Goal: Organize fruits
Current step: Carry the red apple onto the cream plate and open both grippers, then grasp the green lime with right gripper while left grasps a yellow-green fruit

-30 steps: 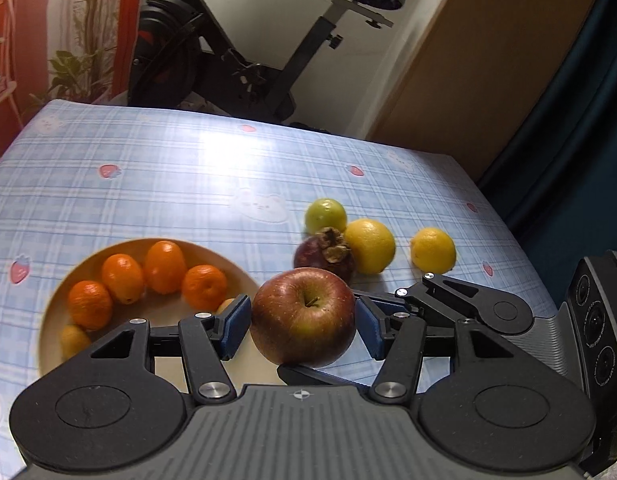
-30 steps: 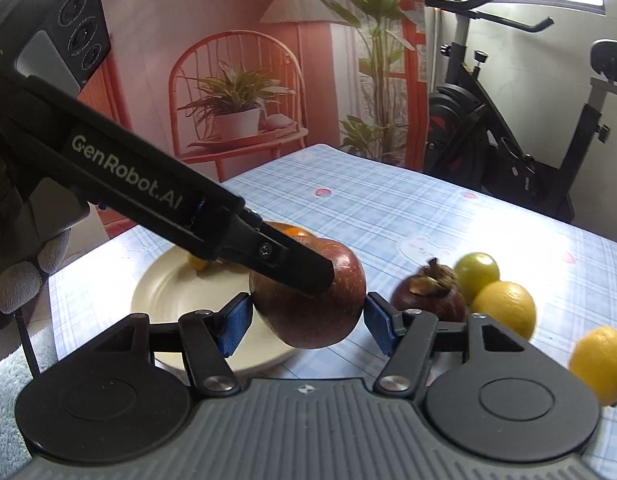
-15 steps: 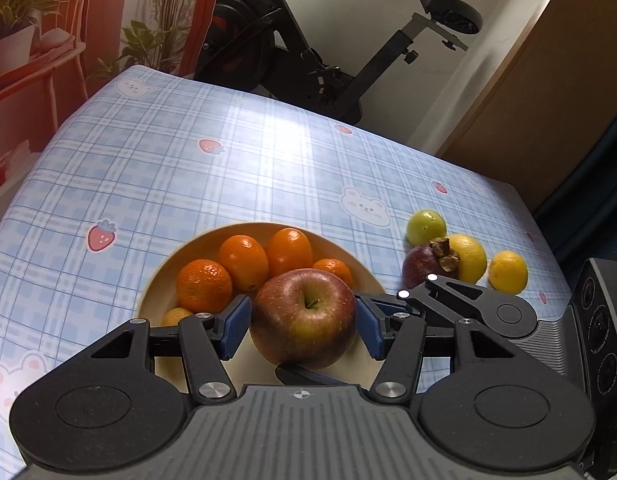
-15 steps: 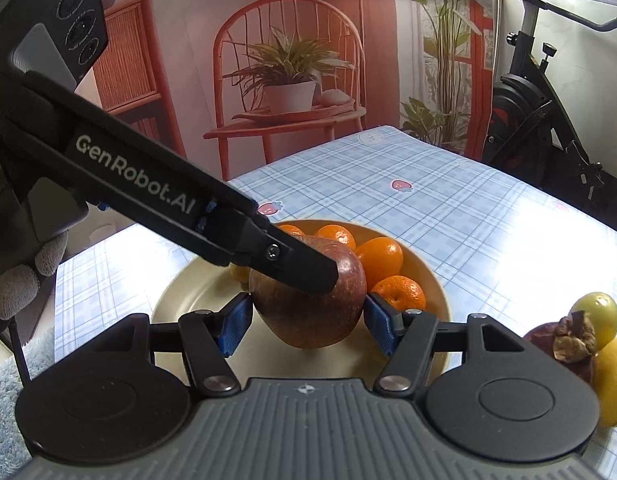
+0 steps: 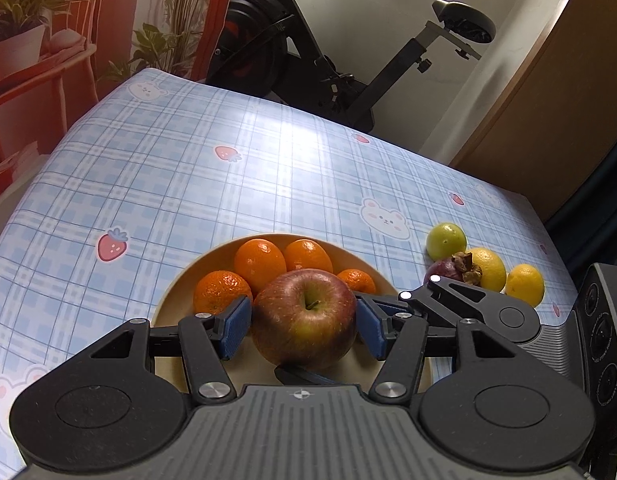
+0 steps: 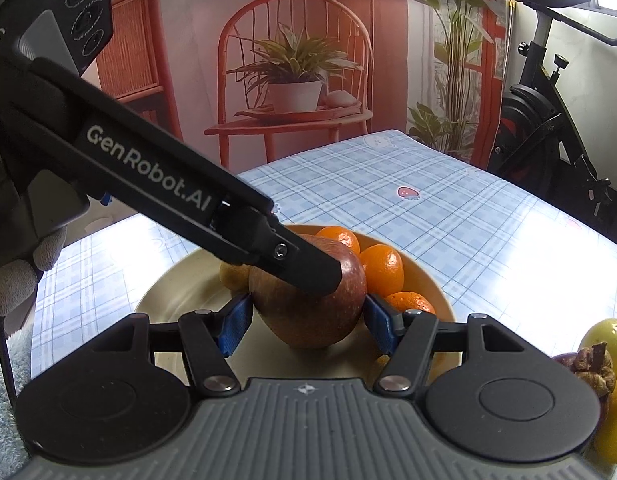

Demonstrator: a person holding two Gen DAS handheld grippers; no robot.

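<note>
A red apple (image 5: 304, 320) hangs over the near part of a beige plate (image 5: 180, 280), just in front of several oranges (image 5: 260, 260). My left gripper (image 5: 303, 330) is shut on the apple, its blue pads pressing both sides. My right gripper (image 6: 307, 326) is shut on the same apple (image 6: 308, 320) from a crossing direction. In the right wrist view, one black finger (image 6: 308, 264) of the left gripper lies across the apple's top. I cannot tell whether the apple touches the plate (image 6: 168, 292).
Loose on the blue checked cloth right of the plate lie a green fruit (image 5: 445, 240), a dark mangosteen (image 5: 448, 270) and two lemons (image 5: 488, 266). A small yellowish fruit (image 6: 234, 276) sits in the plate behind the apple. An exercise bike stands beyond the table's far edge.
Both grippers carried the apple left and slightly down, from beside the loose fruit to above the plate. In the last half second they barely moved.
</note>
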